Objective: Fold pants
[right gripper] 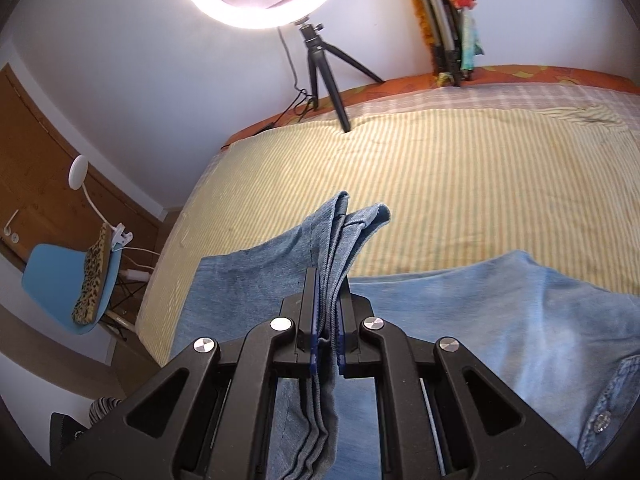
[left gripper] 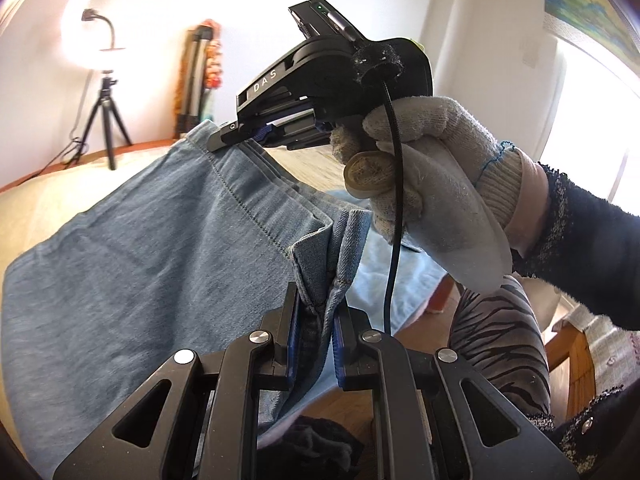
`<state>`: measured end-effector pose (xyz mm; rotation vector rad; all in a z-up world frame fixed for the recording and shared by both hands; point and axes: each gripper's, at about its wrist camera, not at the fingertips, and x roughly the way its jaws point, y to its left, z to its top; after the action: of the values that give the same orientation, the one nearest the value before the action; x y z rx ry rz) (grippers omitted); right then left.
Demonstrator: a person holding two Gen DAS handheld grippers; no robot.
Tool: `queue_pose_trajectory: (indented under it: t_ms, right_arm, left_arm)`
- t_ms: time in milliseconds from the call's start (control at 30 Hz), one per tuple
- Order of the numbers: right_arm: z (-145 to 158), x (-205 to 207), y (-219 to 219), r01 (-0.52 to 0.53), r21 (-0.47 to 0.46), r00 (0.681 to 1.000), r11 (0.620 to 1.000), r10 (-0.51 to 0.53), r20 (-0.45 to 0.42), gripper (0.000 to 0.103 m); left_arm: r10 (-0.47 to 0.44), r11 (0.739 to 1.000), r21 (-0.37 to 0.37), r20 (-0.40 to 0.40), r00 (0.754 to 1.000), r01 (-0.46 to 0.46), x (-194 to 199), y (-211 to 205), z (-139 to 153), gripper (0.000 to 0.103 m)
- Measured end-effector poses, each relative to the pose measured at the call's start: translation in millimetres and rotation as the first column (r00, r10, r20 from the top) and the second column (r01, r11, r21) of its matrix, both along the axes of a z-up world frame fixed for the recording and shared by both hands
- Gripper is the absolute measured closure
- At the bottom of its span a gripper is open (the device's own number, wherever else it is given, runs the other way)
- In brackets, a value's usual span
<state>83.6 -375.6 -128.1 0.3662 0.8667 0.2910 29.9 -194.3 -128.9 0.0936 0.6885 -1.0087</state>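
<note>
Light blue denim pants [left gripper: 132,248] hang lifted above a striped bed. My left gripper [left gripper: 316,300] is shut on a bunched hem of the pants, the cloth standing up between its blue pads. In the left wrist view my right gripper [left gripper: 236,136] appears up ahead in a gloved hand [left gripper: 432,184], pinching the far corner of the same hem. In the right wrist view my right gripper [right gripper: 328,280] is shut on several stacked denim layers of the pants [right gripper: 500,320], whose other part, with a button, lies on the bed [right gripper: 460,168] at the lower right.
A lit ring light on a black tripod [right gripper: 320,68] stands at the bed's far edge. Folded things lean against the wall [right gripper: 452,20]. A blue chair [right gripper: 60,280] with a leopard-print item sits left of the bed. The person's striped leg [left gripper: 500,352] is at the lower right.
</note>
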Motion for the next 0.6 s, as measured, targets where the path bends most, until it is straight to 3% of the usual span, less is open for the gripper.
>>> queue_pose_trajectory:
  t_ms: [600]
  right_arm:
    - [11, -51, -113, 0.165, -0.09, 0.986, 0.982, -0.167, -0.009, 0.096]
  left_arm:
    - [-0.198, 0.979, -0.063, -0.047, 0.979, 0.195, -26, -94, 0, 0.091]
